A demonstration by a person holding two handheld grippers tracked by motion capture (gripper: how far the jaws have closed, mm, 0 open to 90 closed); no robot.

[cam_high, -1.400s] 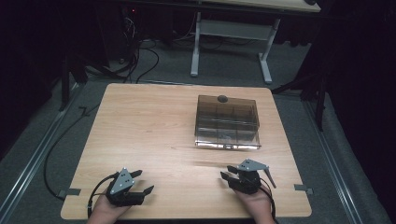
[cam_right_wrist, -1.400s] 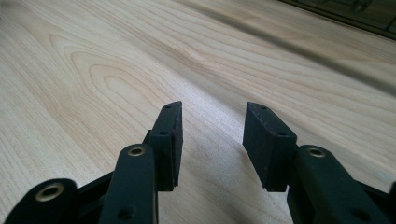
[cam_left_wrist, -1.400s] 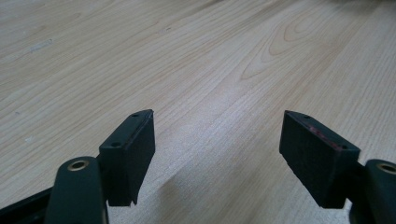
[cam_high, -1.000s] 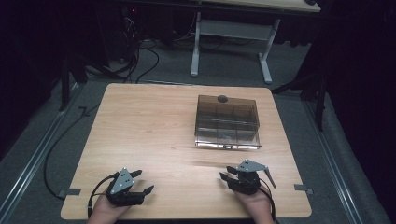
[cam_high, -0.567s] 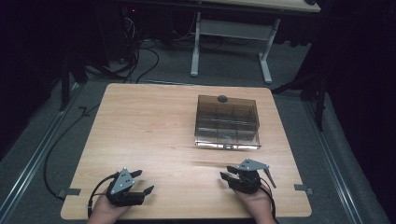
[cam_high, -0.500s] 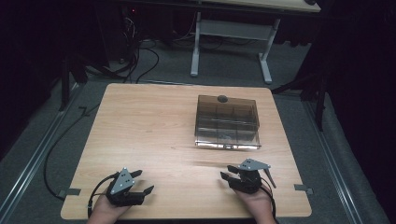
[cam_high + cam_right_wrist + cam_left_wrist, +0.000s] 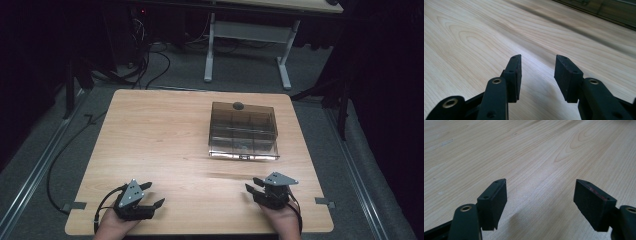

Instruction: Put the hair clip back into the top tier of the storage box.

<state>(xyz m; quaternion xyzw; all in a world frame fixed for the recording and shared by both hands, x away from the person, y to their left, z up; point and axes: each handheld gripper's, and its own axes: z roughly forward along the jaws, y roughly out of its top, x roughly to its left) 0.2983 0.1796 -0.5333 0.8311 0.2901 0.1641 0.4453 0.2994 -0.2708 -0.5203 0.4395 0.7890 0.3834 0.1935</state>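
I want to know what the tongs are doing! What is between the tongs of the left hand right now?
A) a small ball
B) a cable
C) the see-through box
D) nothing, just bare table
D: the left tongs stand wide open over bare wooden table, while the clear compartment box sits far off.

A clear, smoke-tinted plastic box (image 7: 243,131) is seen on the far right part of the wooden counter (image 7: 165,140), lying flat with its lid closed. It is divided inside into a grid of small compartments. A small dark round object (image 7: 238,105) is set at the middle of its far edge. Its near edge (image 7: 599,11) is also caught in the right gripper view.
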